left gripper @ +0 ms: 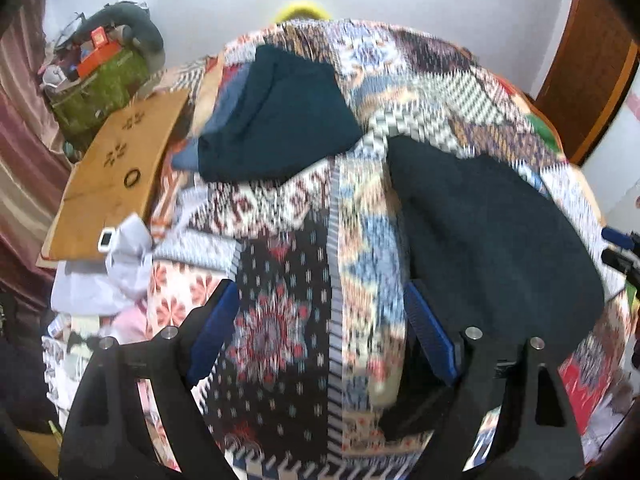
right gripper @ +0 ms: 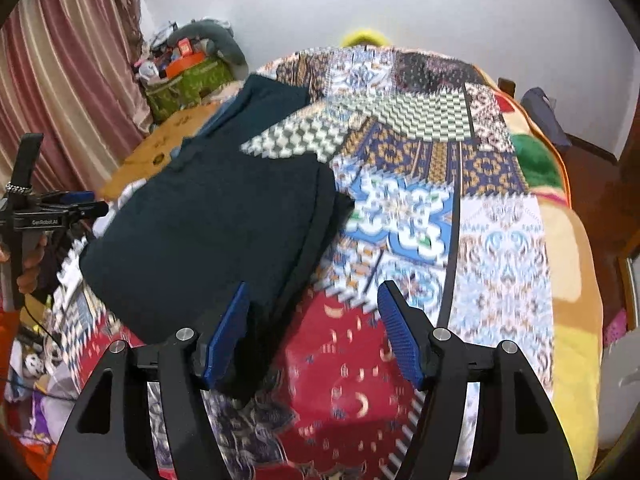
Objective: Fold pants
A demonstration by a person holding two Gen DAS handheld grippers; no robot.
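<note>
Patchwork bedspread (right gripper: 460, 200) covers the bed beneath both my cameras, a cluttered corner and curtain off to the far left; the folded dark pants (right gripper: 208, 232) lie on it, with another dark folded garment (left gripper: 276, 116) further back; my right gripper (right gripper: 312, 328) hangs released, its left pad just beside the bundle's near corner, nothing pinched; my left gripper (left gripper: 320, 320) stands wide and empty over bare quilt, the pants lying to its right. I judge the risk is snagging: a pad catching that loose corner could drag the layers apart, or pinch bedspread along with cloth.
</note>
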